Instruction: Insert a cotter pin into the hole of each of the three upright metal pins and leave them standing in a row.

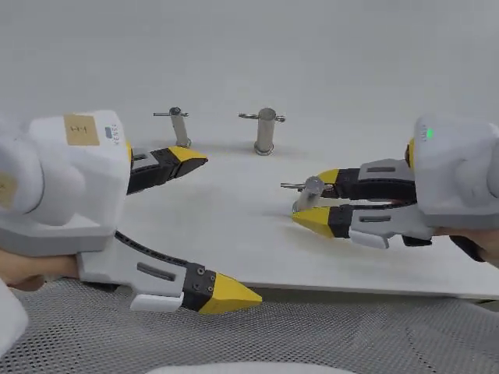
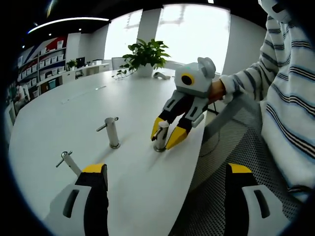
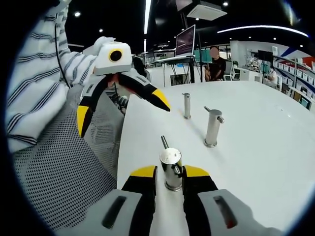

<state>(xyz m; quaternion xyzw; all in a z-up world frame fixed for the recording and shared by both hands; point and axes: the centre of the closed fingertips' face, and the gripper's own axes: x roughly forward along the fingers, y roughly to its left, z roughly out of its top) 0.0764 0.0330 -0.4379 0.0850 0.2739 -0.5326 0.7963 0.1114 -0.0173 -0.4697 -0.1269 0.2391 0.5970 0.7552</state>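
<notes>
Three upright metal pins stand on the white table (image 1: 234, 226), each with a cotter pin through its top. The thin pin (image 1: 179, 126) (image 2: 69, 161) (image 3: 186, 105) is at the far left, and the thicker pin (image 1: 266, 131) (image 2: 112, 132) (image 3: 213, 128) is in the middle. My right gripper (image 1: 318, 201) (image 3: 171, 173) is shut on the nearest pin (image 1: 312, 189) (image 2: 161, 135) (image 3: 172, 168), with one jaw on each side. My left gripper (image 1: 209, 226) (image 2: 166, 171) (image 3: 120, 105) hangs wide open at the table's near left edge with nothing in it.
The table's front edge (image 1: 374, 291) runs just below the grippers, over a grey mesh surface (image 1: 351, 335). A striped sleeve (image 2: 290, 88) is at the right of the left gripper view. A potted plant (image 2: 143, 55) stands at the table's far end.
</notes>
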